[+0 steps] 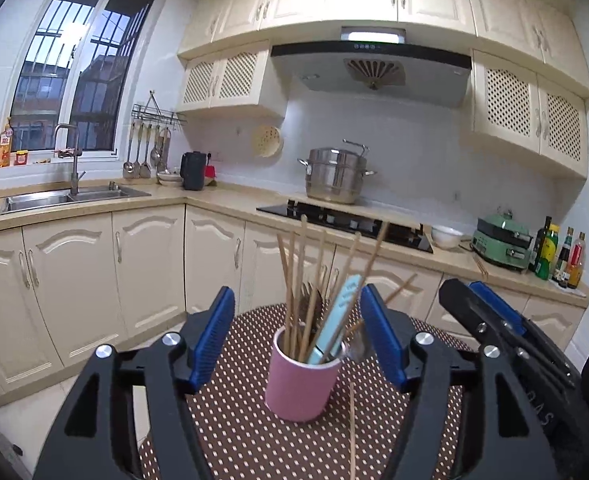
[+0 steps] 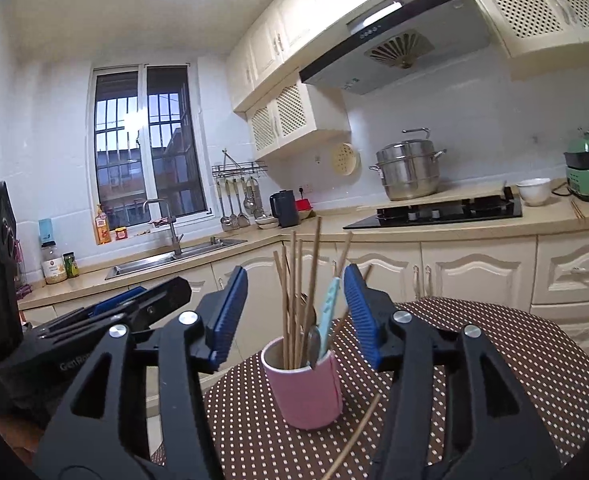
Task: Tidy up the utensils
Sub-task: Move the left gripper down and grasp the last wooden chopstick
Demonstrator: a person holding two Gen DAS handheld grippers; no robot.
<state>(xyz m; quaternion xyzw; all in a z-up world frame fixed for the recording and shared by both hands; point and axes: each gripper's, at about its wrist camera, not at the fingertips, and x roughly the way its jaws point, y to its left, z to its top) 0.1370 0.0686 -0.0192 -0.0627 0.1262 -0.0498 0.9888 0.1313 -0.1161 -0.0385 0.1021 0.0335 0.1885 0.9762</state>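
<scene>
My left tool (image 1: 297, 336) stands wide open and holds nothing; the pink cup (image 1: 300, 380) sits upright on the dotted surface (image 1: 246, 432) directly ahead, between its blue pads (image 1: 210, 340). My right tool (image 2: 294, 320) is likewise spread and unloaded, framing the same cup. Chopsticks (image 1: 294, 280), a pale blue utensil (image 1: 334, 320) and a spoon (image 2: 313, 344) stand in the cup. One loose chopstick (image 1: 352, 432) lies on the surface just beside the cup.

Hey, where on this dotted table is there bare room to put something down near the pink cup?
Bare dotted cloth lies right of the pink cup, out to the table's far edge, and to its left. Just in front is taken: a loose chopstick lies there. Both the left claw and right claw hang open around the cup.
</scene>
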